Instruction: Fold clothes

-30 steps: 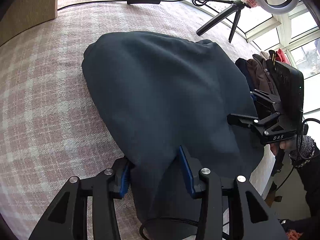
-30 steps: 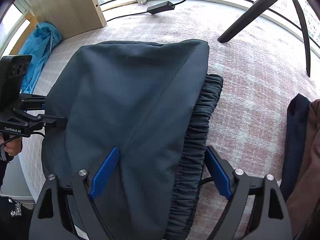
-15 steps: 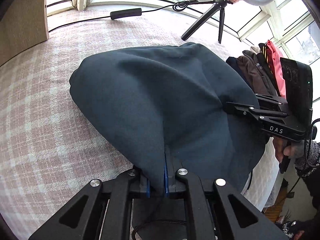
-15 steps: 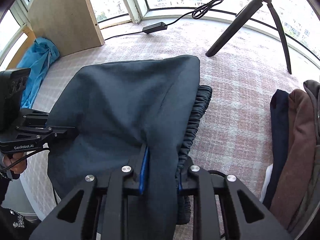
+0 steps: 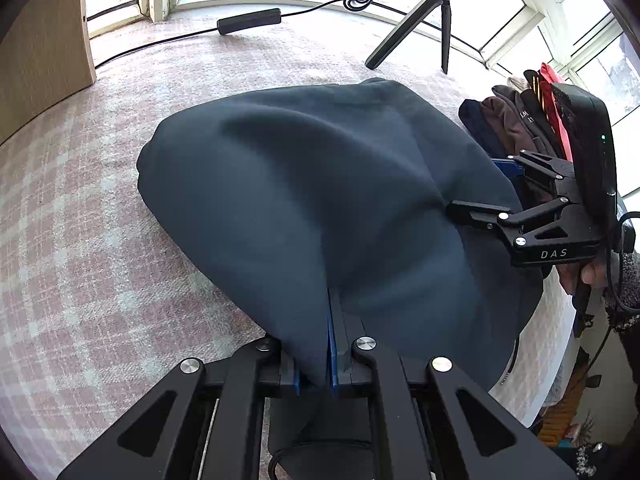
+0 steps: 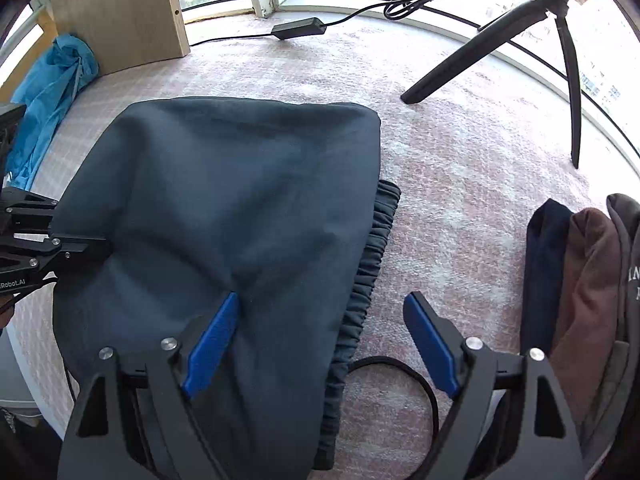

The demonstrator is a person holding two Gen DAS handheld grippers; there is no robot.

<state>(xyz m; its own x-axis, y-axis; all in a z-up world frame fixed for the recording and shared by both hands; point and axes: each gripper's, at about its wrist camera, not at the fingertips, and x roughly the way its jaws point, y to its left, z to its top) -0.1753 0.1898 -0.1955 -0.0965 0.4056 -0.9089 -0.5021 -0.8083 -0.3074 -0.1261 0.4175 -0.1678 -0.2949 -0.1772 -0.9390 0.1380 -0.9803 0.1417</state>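
At far left in the right wrist view, one crumpled bright blue cloth (image 6: 48, 92) lies against one pale wooden panel (image 6: 120, 12). Beside them sits the single task item, a dark slate-blue garment (image 6: 240, 208), soft and matte, folded into a rough rectangle on the pink-and-white checked surface (image 6: 460, 200) that carries everything. Its long axis runs from the near edge toward the windows, and one gathered, ribbed elastic waistband (image 6: 376, 252) peeks out along its right side.

On the garment's near left edge, the left gripper (image 5: 330, 356) has its blue pads pressed together on a pinched ridge of the cloth, which rises in a tent toward it. Toward the right, the right gripper (image 6: 320, 340) has its jaws opening: the left blue pad lies on the fabric, the right one stands over the bare checked surface, and the waistband edge sits between them unpinched.

Behind the garment, one black power adapter (image 6: 298, 28) with its cable lies near the window sill. Farther right stands one black tripod (image 6: 520, 40) on thin, stiff legs. At far right is one stack of folded clothes (image 6: 580, 280), navy, brown and grey layers side by side.
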